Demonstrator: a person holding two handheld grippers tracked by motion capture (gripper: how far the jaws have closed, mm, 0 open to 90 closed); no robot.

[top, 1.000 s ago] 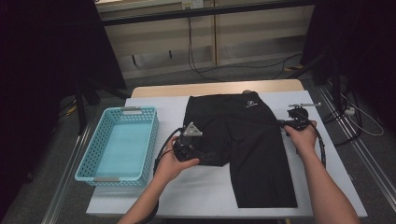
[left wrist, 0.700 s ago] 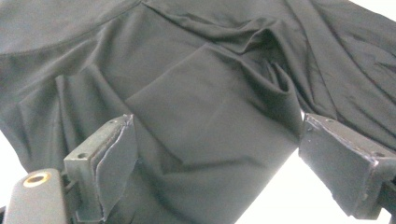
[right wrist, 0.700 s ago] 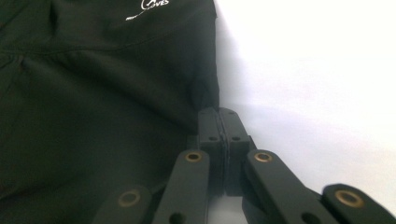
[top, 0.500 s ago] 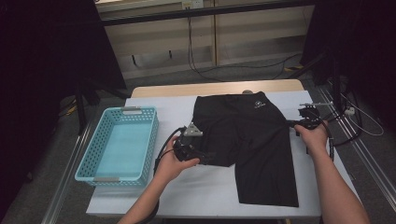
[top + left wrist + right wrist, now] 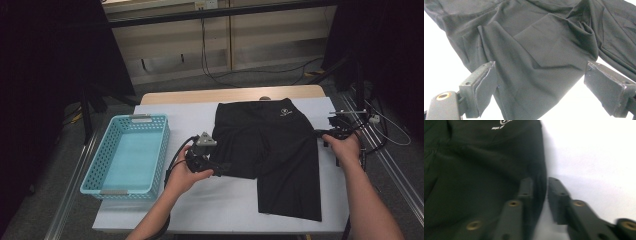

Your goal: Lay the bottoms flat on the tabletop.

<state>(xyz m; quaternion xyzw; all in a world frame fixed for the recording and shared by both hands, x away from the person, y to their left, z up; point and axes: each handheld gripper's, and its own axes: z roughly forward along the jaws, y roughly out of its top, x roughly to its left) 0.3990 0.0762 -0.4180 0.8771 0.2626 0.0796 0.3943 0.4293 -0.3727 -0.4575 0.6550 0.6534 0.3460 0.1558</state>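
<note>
- The black shorts (image 5: pixel 272 155) lie spread flat on the desk (image 5: pixel 220 200), apparently for folding.
- The left gripper (image 5: pixel 541 87) has its jaws spread wide over the left leg's fabric, gripping nothing.
- The right gripper (image 5: pixel 540 192) sits at the shorts' right edge; its jaws have just been opening, the hem loose between them.

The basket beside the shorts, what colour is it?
Light turquoise basket, clearest in the high view.

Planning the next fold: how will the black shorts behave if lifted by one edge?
The shorts would probably droop: the cloth creases softly in the left gripper view. Likely light, since it looks thin. It may drag across the table rather than slide whole.
</note>
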